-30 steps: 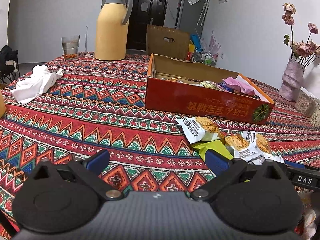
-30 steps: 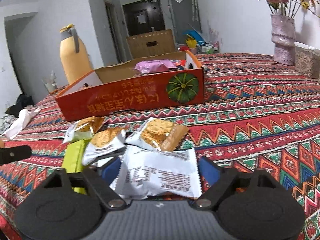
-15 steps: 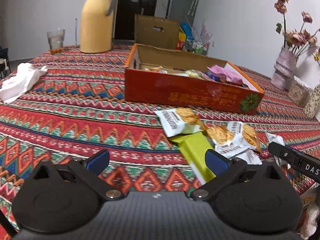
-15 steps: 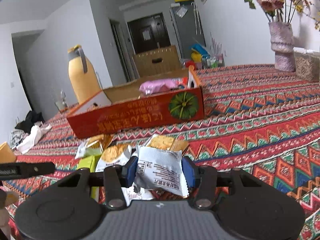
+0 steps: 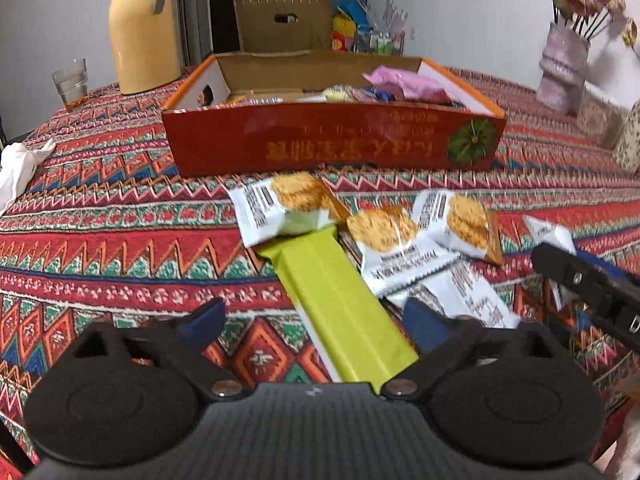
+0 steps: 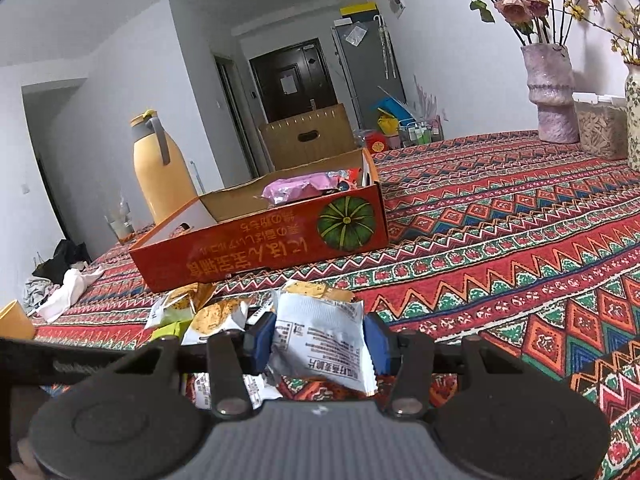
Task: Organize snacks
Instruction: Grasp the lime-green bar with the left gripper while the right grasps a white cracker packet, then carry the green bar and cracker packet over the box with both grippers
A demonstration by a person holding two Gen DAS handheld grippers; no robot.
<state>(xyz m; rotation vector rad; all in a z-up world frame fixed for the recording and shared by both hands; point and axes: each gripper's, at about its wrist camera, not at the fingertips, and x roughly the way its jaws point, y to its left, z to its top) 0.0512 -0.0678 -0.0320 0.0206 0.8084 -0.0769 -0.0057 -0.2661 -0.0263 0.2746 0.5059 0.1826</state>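
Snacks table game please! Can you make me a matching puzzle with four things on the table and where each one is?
Things:
1. white snack packet
2. green bar
3. pink packet
4. yellow jug

Places:
A. inside the red box
B. standing beyond the box, beside the glass
C. pinched in the right gripper
D. lying on the tablecloth between the open fingers of the left gripper

Pairs: 1-C, 2-D, 3-A, 4-B
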